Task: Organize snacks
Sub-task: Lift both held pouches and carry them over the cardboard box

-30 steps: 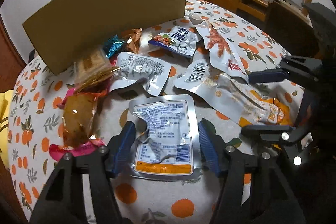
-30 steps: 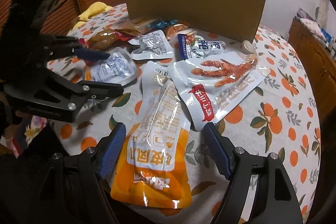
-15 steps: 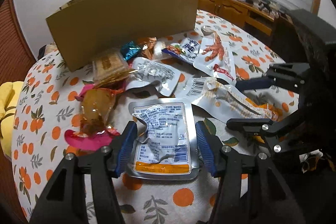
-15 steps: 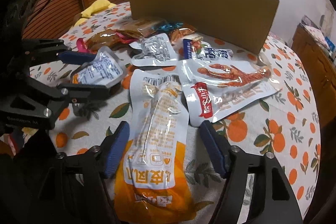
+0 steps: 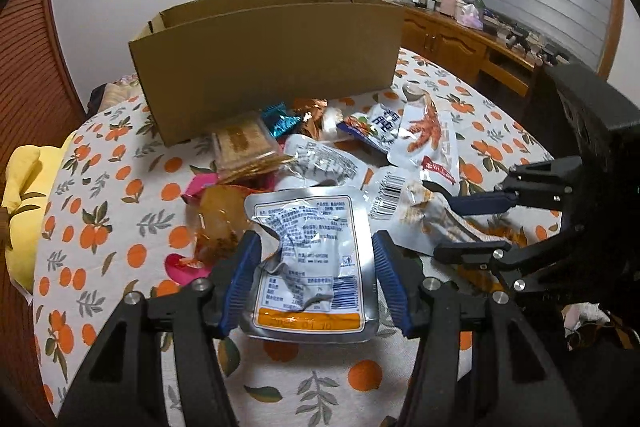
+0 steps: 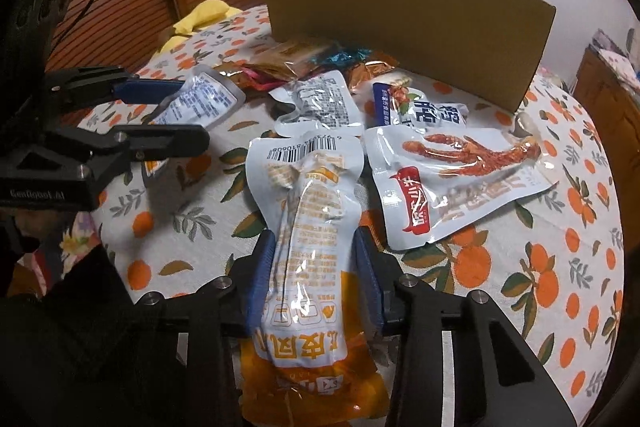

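Note:
My left gripper (image 5: 316, 279) is shut on a silver pouch with an orange stripe (image 5: 312, 251), held a little above the orange-print tablecloth (image 5: 120, 227). From the right wrist view that same left gripper (image 6: 188, 113) carries the silver pouch (image 6: 200, 103) at the left. My right gripper (image 6: 315, 279) is closing, and its blue pads squeeze the sides of an orange and white pouch (image 6: 308, 219) lying on the cloth. In the left wrist view the right gripper (image 5: 446, 227) sits over that orange and white pouch (image 5: 416, 203). An open cardboard box (image 5: 264, 67) stands behind the snacks.
More snacks lie loose in front of the box: a chicken-feet pouch (image 6: 460, 179), a blue and white pouch (image 6: 424, 111), another silver pouch (image 6: 316, 99), brown and pink wrappers (image 5: 240, 147). A yellow cushion (image 5: 24, 187) lies at the table's left edge. A wooden cabinet (image 5: 460, 43) runs behind.
The left gripper has risen with the silver pouch, so the box's open top now shows. The right gripper's jaws have narrowed from wide apart onto the orange and white pouch.

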A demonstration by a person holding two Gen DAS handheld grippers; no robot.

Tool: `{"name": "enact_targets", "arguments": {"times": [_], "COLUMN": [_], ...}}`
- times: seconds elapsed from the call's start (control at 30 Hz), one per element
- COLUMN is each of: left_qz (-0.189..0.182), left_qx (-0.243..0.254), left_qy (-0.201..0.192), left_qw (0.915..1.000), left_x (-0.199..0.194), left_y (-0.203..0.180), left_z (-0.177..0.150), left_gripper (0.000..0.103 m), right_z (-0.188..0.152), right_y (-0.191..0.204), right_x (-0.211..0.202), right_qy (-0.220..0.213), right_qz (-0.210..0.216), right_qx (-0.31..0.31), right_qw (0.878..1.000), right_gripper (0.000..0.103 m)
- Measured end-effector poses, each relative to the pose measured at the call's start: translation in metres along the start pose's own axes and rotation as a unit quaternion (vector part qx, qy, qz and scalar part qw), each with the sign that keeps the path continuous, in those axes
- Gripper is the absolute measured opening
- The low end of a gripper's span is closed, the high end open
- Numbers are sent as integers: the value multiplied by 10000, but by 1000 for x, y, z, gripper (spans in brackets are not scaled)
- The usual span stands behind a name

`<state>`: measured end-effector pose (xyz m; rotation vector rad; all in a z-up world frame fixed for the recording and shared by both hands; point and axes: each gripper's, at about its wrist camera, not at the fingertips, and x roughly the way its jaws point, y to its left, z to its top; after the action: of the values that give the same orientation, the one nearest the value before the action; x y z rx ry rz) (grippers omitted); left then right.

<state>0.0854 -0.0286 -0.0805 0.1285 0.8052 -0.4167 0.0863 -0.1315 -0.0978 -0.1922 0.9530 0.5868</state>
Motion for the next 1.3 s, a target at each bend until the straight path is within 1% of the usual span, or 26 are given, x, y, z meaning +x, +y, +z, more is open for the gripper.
{"name": "enact_targets", "arguments": {"times": [0.2,0.4,0.7,0.97,1.17,1.3], "left_qz": [29,57,93,118,108,62], "left_qx": [-142,-196,-217,-231,-192,-227], "left_qy": [-118,-215,-426,-587,-753,-847], "left_qw": [9998,9996,9988,9979,9969,9961], "left_x": [-7,-14,-28,-36,-39,-37], "left_y": [7,11,12,11,13,20], "left_z": [4,7,18,28,43,61], "left_gripper": [56,56,56,56,56,56], "right_z": [1,9,21,27,38,52], "right_y": [2,5,5,-3,-10,-20], "right_x": [-11,-26,-44,-57,-64,-67], "right_qy": [-210,-443,-731,-911,-1065,-1212], "right_qz": [57,24,-131,-281,-367,-388], "right_qx": [63,38,19,51,-26,-14], "right_qw": [9997,9990,9972,9954,9936,9919], "right_gripper": [40,40,40,40,40,40]}}
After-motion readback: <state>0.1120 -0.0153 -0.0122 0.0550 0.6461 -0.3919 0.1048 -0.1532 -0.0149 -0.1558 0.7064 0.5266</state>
